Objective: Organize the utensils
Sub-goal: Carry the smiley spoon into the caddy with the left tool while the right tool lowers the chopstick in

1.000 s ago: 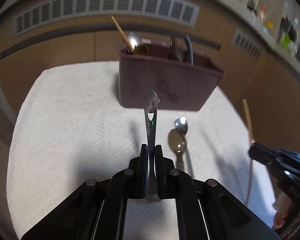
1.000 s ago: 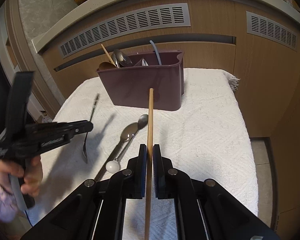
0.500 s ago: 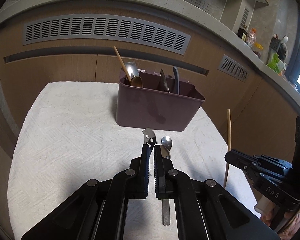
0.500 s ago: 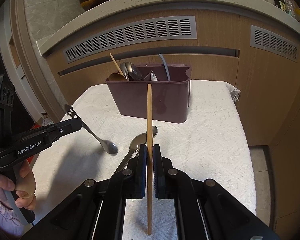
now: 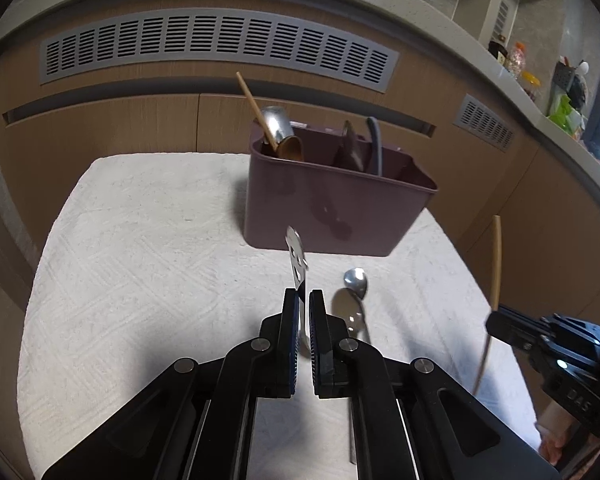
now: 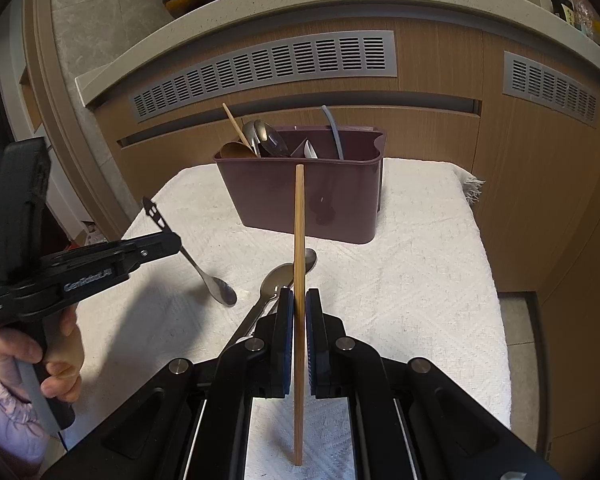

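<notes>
Steel spoon (image 6: 204, 264) hangs bowl-down from the left gripper (image 6: 172, 242), fingers clamped on its handle; the right gripper (image 6: 296, 312) pinches a wooden chopstick (image 6: 299, 240) mid-length. Both hover above the white-clothed surface (image 5: 140, 260), short of the maroon caddy (image 5: 332, 208). Pinched that thinly, either piece could swivel and miss its compartment or clip the rim. Two spoons (image 5: 354, 296) lie loose, handles hidden behind the fingers; the caddy's dividers are hard to read.
</notes>
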The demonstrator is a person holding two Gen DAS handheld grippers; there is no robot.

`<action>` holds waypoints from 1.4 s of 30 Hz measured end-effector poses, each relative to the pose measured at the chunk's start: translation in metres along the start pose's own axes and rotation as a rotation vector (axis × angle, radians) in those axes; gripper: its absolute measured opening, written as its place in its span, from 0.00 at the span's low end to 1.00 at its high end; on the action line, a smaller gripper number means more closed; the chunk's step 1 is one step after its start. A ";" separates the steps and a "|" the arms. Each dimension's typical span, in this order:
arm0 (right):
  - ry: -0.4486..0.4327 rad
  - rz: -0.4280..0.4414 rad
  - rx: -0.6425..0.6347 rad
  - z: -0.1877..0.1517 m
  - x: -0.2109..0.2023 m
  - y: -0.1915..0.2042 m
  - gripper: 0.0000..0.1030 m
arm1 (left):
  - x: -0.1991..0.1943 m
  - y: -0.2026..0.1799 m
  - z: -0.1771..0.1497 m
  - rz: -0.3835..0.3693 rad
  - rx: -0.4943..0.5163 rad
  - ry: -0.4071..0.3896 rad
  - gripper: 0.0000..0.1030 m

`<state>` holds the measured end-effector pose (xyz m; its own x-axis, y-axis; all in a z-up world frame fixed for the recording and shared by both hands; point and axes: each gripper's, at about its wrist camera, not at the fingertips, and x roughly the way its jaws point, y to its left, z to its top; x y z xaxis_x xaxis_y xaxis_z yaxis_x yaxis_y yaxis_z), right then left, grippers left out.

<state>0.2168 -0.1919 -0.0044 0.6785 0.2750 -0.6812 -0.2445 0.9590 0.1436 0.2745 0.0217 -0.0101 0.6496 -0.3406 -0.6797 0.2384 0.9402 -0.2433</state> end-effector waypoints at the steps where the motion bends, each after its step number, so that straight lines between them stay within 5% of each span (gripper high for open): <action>1: 0.003 -0.002 0.001 0.000 0.001 -0.001 0.05 | 0.004 0.002 0.001 0.000 0.001 -0.001 0.06; 17: 0.024 -0.020 0.004 0.000 0.011 -0.003 0.05 | 0.064 0.027 0.027 0.001 -0.044 0.068 0.02; 37: -0.041 -0.016 -0.001 0.010 -0.006 0.000 0.05 | -0.032 0.000 0.023 -0.102 -0.022 -0.102 0.00; 42: -0.136 -0.032 -0.038 0.051 -0.027 0.001 0.05 | -0.059 -0.012 0.058 -0.123 0.015 -0.188 0.00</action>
<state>0.2336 -0.1948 0.0503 0.7733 0.2532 -0.5813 -0.2455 0.9649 0.0937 0.2755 0.0303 0.0730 0.7376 -0.4491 -0.5042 0.3344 0.8917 -0.3051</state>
